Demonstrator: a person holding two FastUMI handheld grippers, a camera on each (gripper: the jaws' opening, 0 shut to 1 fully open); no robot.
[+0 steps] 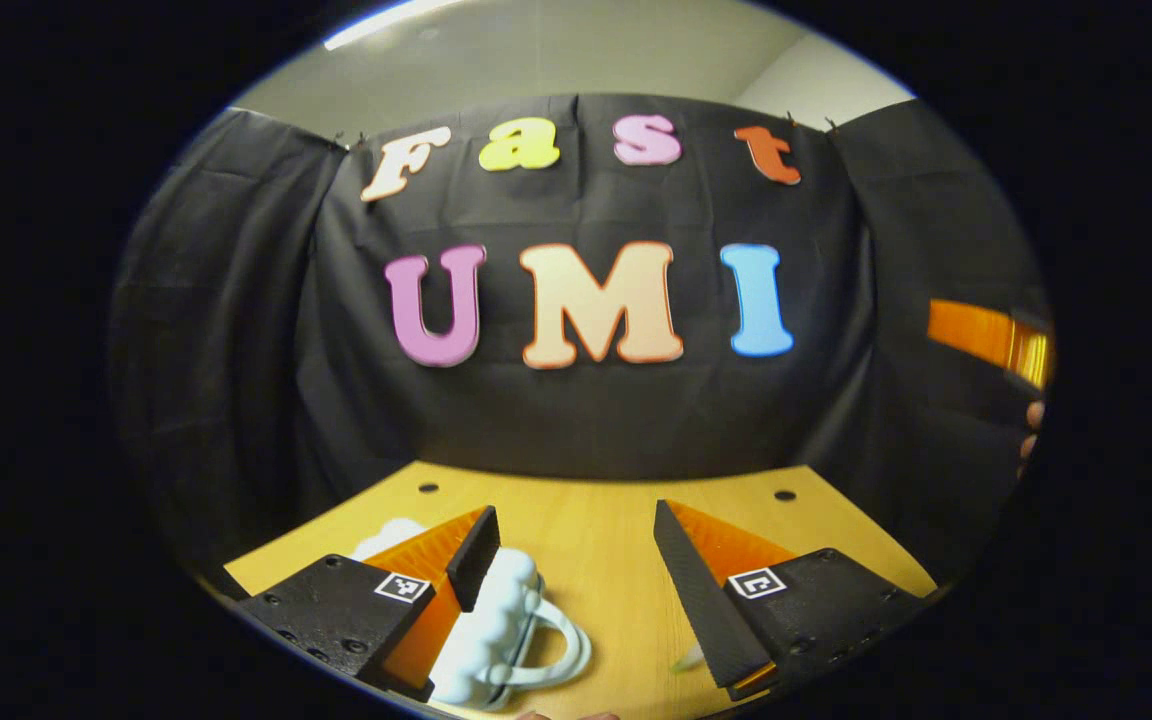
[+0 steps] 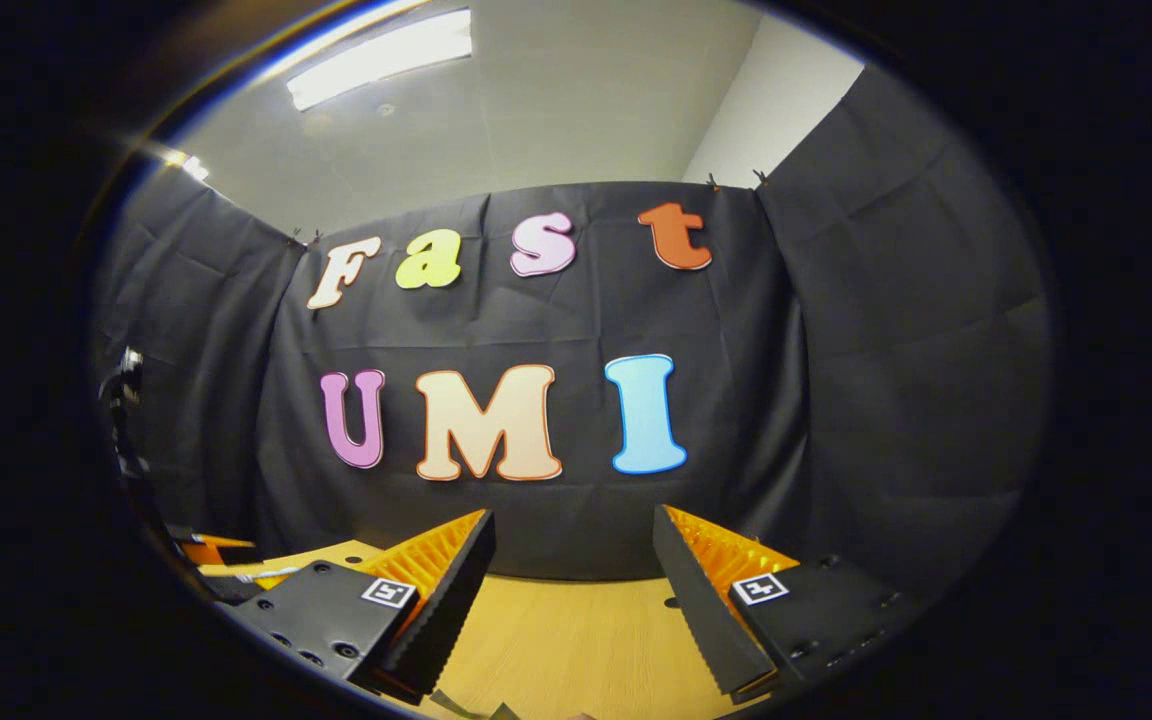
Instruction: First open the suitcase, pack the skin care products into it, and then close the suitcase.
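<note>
Left gripper (image 1: 576, 560) fingers spread, partly hiding white suitcase (image 1: 496, 640) at tabletop (image 1: 586, 520) near edge, handle pointing right. Right gripper (image 2: 573, 565) fingers spread, empty.

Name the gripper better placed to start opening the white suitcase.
Left, probably. The left gripper hangs open just above the white suitcase, near its handle. The right gripper, also open, faces bare table.

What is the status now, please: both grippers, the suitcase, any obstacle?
Left gripper open, above table. Right gripper open, holding nothing. White handled case under left gripper's left finger, untouched; open or closed, cannot tell. Nothing in the way.
</note>
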